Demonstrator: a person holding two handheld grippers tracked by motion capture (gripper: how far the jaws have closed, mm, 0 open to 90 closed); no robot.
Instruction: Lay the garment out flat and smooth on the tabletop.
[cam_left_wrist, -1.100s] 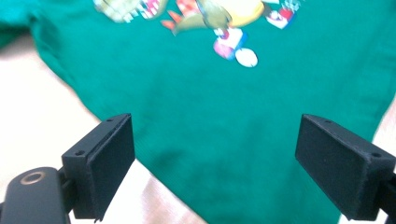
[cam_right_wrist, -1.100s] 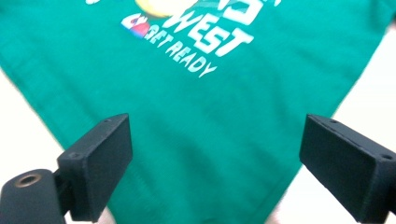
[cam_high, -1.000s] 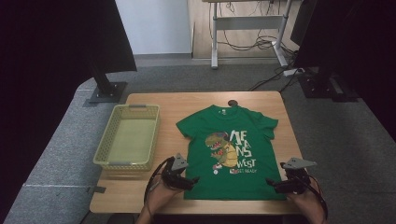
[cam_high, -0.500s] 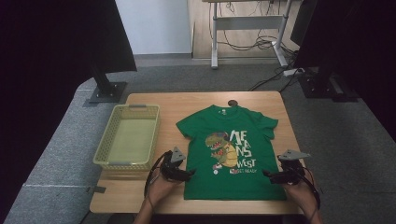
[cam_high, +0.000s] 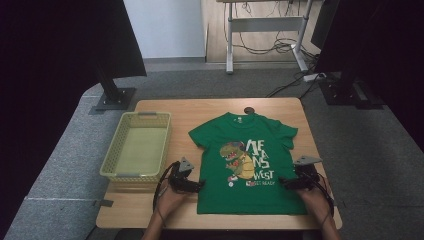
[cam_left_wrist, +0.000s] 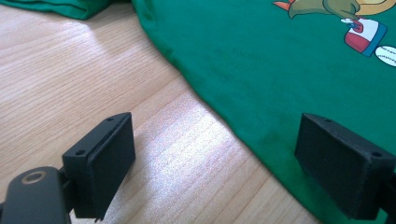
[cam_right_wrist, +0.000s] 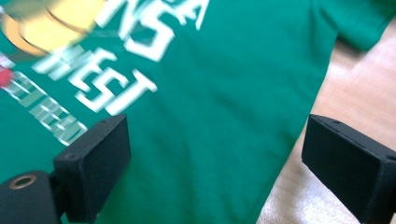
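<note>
In the high view, a green shirt (cam_high: 250, 165) is lying flat, print up, on the right half of the table (cam_high: 190, 110), its collar pointing away from the person and its hem running near the near edge. A yellow basket (cam_high: 137, 147) is sitting on the left part of the table, just beside the shirt's left sleeve but apart from it. The left gripper (cam_high: 192, 185) is resting at the shirt's left side edge, held by the left hand (cam_high: 170, 197), with its tips pointing at the cloth. The right gripper (cam_high: 287, 183) is lying at the shirt's right side edge, with the right hand (cam_high: 312, 197) behind it. A small dark round thing (cam_high: 248, 110) is sitting just past the collar.

In the left gripper view, the jaws are standing wide apart, gripping nothing. The shirt (cam_left_wrist: 280, 70) edge is running slantwise between them, one jaw over bare wood (cam_left_wrist: 93, 70), the other over green cloth.

In the right gripper view, which is somewhat blurred, the jaws are likewise spread and holding nothing. The shirt (cam_right_wrist: 224, 93) with its white lettering is lying under one jaw and between both, while the other jaw is hanging over the table (cam_right_wrist: 355, 93) just past the cloth's edge
</note>
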